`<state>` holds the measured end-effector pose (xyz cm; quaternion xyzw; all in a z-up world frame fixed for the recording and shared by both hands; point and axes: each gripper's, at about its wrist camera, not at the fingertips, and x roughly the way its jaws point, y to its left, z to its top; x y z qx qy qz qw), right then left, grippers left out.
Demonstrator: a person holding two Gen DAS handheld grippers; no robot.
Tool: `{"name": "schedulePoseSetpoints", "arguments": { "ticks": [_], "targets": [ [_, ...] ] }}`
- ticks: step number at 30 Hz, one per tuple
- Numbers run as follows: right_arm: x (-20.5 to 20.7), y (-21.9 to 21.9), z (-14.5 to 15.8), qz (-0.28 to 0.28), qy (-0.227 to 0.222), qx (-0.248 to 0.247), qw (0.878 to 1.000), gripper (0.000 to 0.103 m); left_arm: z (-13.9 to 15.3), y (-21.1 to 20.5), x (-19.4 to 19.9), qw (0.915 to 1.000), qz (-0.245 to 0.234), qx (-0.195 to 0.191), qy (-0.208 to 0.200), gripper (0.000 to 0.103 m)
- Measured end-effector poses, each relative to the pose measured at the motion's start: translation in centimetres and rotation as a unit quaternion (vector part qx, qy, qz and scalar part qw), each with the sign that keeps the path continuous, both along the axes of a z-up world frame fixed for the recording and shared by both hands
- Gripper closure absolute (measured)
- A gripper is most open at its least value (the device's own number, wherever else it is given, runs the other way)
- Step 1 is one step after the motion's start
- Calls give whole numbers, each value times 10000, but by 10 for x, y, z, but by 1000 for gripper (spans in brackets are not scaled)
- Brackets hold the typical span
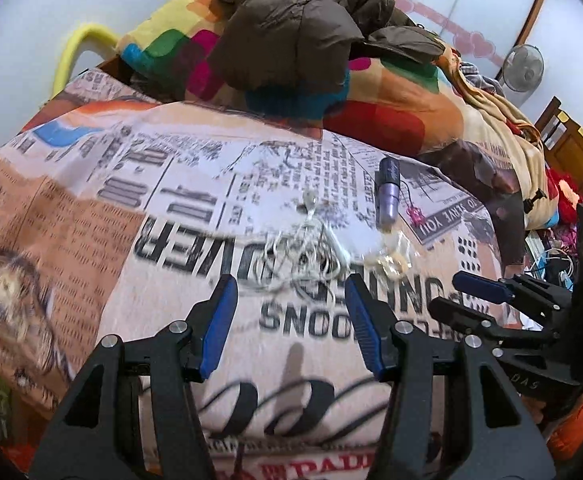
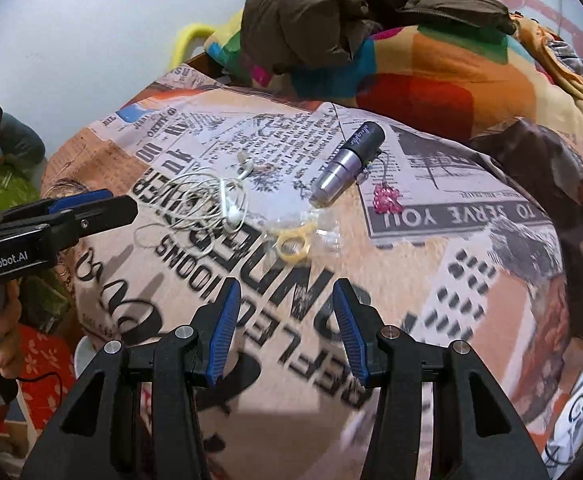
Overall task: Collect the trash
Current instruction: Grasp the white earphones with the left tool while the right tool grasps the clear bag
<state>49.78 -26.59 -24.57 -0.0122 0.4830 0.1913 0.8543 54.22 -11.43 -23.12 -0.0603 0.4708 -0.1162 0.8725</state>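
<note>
A bed covered by a newspaper-print sheet (image 2: pixel 431 280) filled both views, with a patchwork blanket of bright coloured squares (image 2: pixel 431 80) heaped at its far end and a crumpled dark brown padded jacket (image 2: pixel 331 12) lying on top of that heap. The left hand-held gripper (image 1: pixel 287 312) hovered above the sheet with its blue-padded jaws spread wide and nothing between them, just short of the tangled white earphone cable (image 2: pixel 211 200). The right hand-held gripper (image 2: pixel 285 312) was likewise released and empty, its jaws apart over the printed lettering near the small things. Those lay loosely grouped mid-sheet: the earphone tangle to the left, a purple-and-black cylindrical tube (image 2: pixel 349 164) lying on its side to the right, and between and nearer the grippers a crinkled clear plastic wrapper (image 2: pixel 323 228) touching a pale yellow ring (image 2: pixel 293 244). A small pink beaded charm (image 2: pixel 387 198) rested just right of the tube's lower end.
</note>
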Motion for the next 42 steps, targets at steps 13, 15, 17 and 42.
{"name": "schedulePoseSetpoints", "arguments": {
  "ticks": [13, 15, 17, 42],
  "targets": [
    [22, 19, -22, 238, -222, -462, 9984, 59, -49, -4, 40, 9998, -155, -3, 114, 48],
    [23, 19, -23, 254, -266, -422, 9984, 59, -50, -6, 38, 9998, -200, 50, 49, 48],
    [22, 21, -24, 248, -345, -456, 9981, 59, -51, -10, 35, 9995, -294, 83, 14, 48],
    [-6, 6, 16, -9, -358, -234, 9991, 81, -6, -11, -14, 9998, -95, -29, -184, 100]
  ]
}}
